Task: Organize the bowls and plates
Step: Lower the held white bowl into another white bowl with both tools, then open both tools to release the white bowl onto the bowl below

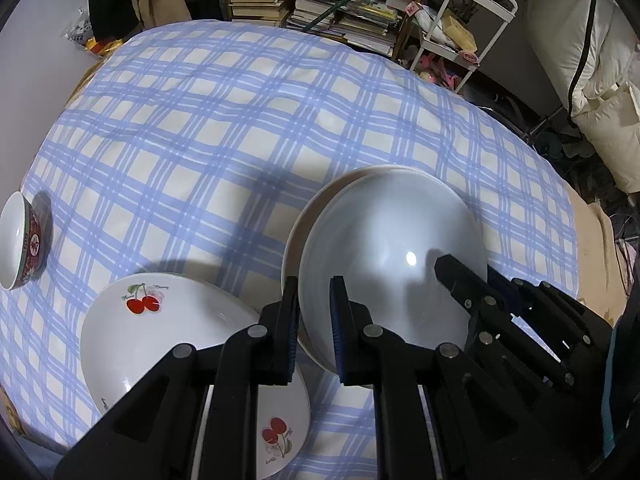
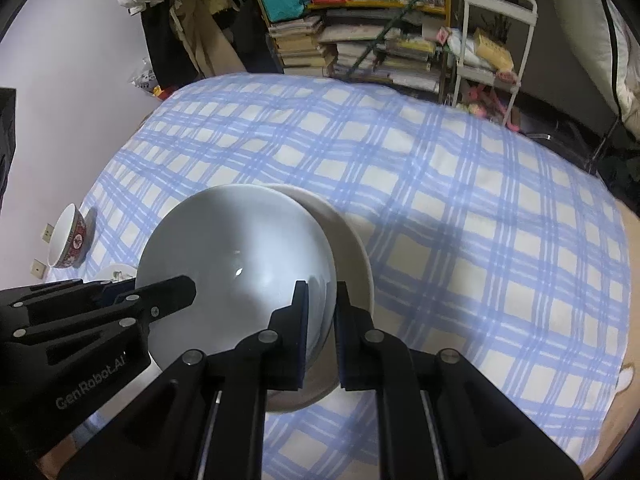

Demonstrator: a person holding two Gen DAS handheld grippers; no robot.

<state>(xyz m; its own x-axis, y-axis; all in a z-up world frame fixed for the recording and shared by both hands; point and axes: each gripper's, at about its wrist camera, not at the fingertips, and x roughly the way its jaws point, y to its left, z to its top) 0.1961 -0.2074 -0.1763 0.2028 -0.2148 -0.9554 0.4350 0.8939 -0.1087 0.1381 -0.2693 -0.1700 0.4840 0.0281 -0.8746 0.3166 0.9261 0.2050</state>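
Straddling opposite rims of the white plate [image 1: 384,256], both the left gripper [image 1: 314,304] and right gripper [image 2: 320,308] hold it narrowly. A cream plate [image 2: 352,240] lies beneath. Checked table [image 1: 240,120] spreads beyond the fingers.

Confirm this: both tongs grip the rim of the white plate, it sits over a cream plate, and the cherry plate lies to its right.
Wrong on the side. In the left wrist view the cherry plate lies to the left of the white plate. The rest holds: left tongs and right tongs straddle its rim, above the cream plate.

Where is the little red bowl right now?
The red patterned bowl sits at the far left edge of the checked tablecloth in both views, left of the cherry plate, apart from both grippers.
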